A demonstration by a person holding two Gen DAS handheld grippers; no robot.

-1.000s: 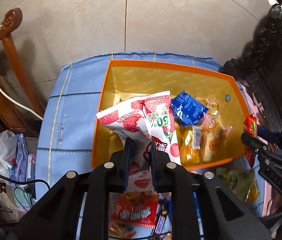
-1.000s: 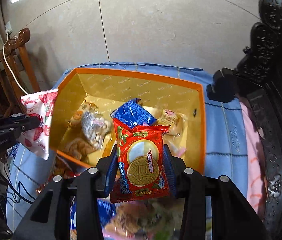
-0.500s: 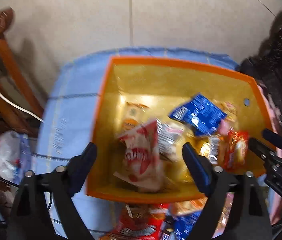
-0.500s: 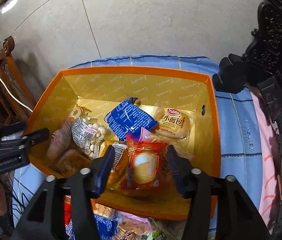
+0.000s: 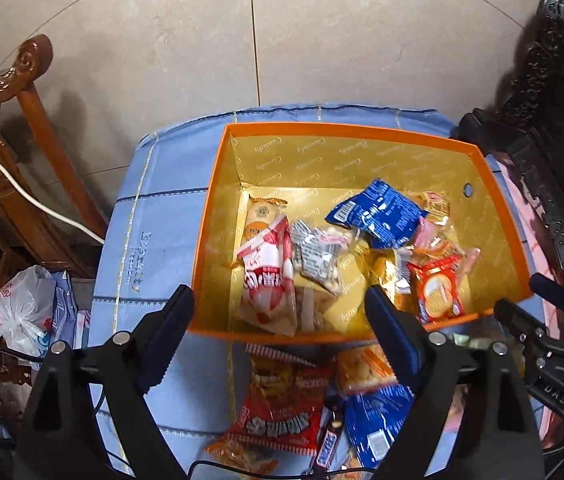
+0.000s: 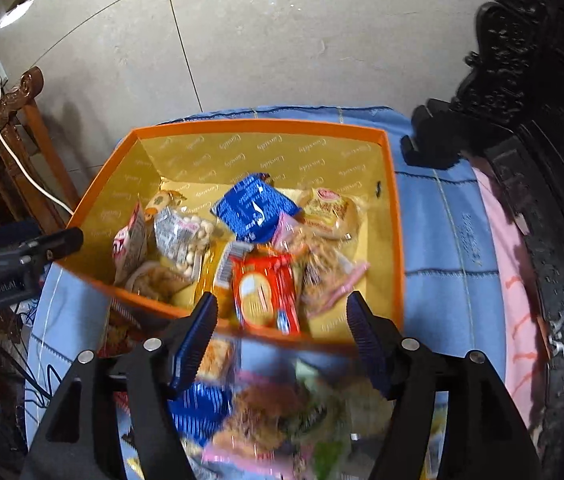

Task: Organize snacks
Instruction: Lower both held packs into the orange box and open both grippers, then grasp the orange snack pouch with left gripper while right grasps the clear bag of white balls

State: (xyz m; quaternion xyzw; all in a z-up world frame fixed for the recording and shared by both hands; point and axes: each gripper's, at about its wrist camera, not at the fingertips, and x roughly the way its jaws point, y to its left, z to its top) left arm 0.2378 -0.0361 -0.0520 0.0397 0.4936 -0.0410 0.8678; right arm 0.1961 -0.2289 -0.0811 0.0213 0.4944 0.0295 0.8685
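Orange-walled and gold-lined, the snack box [image 5: 362, 130] now holds two fresh arrivals: the strawberry-print packet [image 5: 267, 276] and the red biscuit packet [image 6: 263, 292], released moments ago. Left tongs [image 5: 279, 332] and right tongs [image 6: 282, 336] gape empty, the right's jaws just widened. More snacks [image 5: 282, 412] wait on the blue-clothed desk [image 5: 153, 208] beside a tiled floor [image 5: 282, 32].

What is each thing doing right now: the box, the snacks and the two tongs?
Orange box: open, no lid, partly filled.
Red-and-white packet: lying in the box.
Red biscuit packet: lying in the box.
Blue packet: resting on other snacks.
Left tongs: open, empty.
Right tongs: open, empty, just been opening.
Snacks on cloth: still outside the box.
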